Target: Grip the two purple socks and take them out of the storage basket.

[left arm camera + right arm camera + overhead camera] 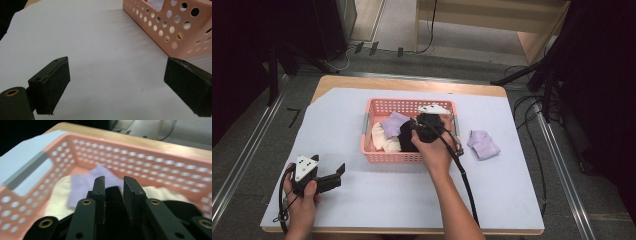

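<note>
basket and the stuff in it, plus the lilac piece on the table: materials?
Basket: looks like moulded plastic, pink, slightly glossy; even rows of round holes in the walls. Lilac piece on the table: soft fabric, matte, lying folded and rumpled. In the basket, lilac cloth, cream cloth and black cloth: also limp matte fabric; the weave is too blurred to tell.

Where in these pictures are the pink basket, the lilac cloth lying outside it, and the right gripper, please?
pink basket [388, 156]: high view, near wall.
lilac cloth outside the basket [483, 144]: high view, middle of the fold.
right gripper [114, 182]: right gripper view, gap between the jaw tips.
</note>
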### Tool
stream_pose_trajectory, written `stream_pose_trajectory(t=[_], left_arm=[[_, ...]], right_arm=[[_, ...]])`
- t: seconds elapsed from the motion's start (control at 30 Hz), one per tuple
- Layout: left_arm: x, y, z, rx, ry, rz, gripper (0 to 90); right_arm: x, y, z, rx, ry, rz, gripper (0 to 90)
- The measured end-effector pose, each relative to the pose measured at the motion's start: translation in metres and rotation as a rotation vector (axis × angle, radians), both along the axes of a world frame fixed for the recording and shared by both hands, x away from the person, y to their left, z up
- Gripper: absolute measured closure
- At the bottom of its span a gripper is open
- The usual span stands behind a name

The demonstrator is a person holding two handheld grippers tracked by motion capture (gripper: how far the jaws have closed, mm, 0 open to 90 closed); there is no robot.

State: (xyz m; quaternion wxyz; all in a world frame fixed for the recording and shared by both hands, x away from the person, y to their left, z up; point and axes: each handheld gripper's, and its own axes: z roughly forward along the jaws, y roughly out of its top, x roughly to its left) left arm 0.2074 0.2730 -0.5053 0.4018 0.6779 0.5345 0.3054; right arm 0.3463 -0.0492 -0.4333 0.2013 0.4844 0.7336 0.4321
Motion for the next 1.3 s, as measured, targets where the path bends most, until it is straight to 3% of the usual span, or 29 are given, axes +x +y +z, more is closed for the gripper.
stream_pose_trajectory(t=[0.13,0.27,0.4,0.47,0.73,0.83,0.93,1.07,1.17,1.23,1.3], left_arm=[[0.000,0.000,0.000,-0.002,-0.002,0.000,7.4],[0.000,0.000,0.000,-0.007,-0.004,0.003,7.4],[0.000,0.000,0.000,-0.008,-0.004,0.004,7.3],[0.001,0.000,0.000,-0.010,-0.006,0.004,7.4],[0.000,0.000,0.000,-0.010,-0.004,0.003,7.4],[0.000,0.001,0.000,-0.010,-0.003,0.001,7.4],[0.000,0.001,0.000,-0.011,-0.004,0.001,7.4],[0.000,0.001,0.000,-0.010,-0.002,0.000,7.4],[0.000,0.001,0.000,-0.011,-0.002,0.000,7.4],[0.000,0.001,0.000,-0.010,0.001,-0.002,7.4],[0.000,0.001,0.000,-0.010,-0.001,-0.001,7.4]], right_arm=[[0.002,0.030,0.001,-0.040,0.027,0.085,75.0],[0.014,0.051,-0.003,-0.078,0.114,0.135,75.3],[0.026,0.062,-0.012,-0.087,0.181,0.116,76.8],[0.030,0.066,-0.015,-0.081,0.240,0.112,77.4],[0.043,0.080,-0.021,-0.145,0.399,0.089,75.9],[0.046,0.083,-0.022,-0.166,0.422,0.082,72.4],[0.050,0.084,-0.023,-0.191,0.455,0.039,69.3],[0.054,0.087,-0.028,-0.229,0.526,0.057,70.1],[0.054,0.088,-0.029,-0.242,0.531,0.082,86.1],[0.052,0.088,-0.029,-0.246,0.534,0.098,88.4],[0.049,0.087,-0.027,-0.237,0.495,0.106,88.8]])
